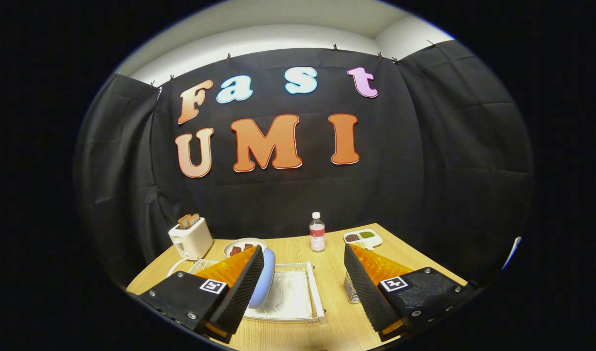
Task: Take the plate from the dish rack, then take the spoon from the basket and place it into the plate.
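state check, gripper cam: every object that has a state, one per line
gripper: open, fingers wide apart, holding nothing
plate: upright on edge in the dish rack, beside the left finger
dish rack: on the table, holding the plate
toaster: two toast slices sticking up
water bottle: upright, capped
basket: beside the right finger, contents hidden
sectioned dish: filled

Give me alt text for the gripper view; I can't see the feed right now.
The gripper hangs open above a white dish rack on a wooden table, a pale blue plate standing in the rack against the left finger. A mesh basket peeks out by the right finger; beyond are a toaster, a plate of food, a bottle and a divided tray.
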`<state>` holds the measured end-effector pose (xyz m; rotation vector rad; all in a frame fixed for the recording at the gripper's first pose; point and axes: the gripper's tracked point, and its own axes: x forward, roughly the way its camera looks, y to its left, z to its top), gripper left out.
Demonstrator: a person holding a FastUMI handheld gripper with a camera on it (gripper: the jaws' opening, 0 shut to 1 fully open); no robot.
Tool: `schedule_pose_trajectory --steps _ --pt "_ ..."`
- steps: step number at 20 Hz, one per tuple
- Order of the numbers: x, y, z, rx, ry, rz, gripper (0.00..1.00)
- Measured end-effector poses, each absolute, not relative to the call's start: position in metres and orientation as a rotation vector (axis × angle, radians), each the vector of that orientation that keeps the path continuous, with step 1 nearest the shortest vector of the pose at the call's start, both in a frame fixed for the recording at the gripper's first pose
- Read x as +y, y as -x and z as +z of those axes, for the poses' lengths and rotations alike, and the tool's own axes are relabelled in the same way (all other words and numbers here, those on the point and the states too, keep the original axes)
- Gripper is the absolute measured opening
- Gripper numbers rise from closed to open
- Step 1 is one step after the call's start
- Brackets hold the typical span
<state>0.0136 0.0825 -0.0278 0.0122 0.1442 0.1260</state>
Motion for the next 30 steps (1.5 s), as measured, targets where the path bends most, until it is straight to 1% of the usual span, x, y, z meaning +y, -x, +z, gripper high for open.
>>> schedule_pose_trajectory --steps 9,14,21,28,30 --pt "0.135 -0.023 -0.059 0.243 0.044 0.201 0.99" --pt "0.166 -0.044 -0.100 0.362 0.102 0.223 0.99" --pt "0.180 -0.082 -0.151 0.521 0.158 0.160 0.99" --pt "0.189 -0.100 -0.191 0.670 0.152 0.108 0.99" --pt "0.186 -0.103 -0.197 0.683 0.168 0.080 0.90"
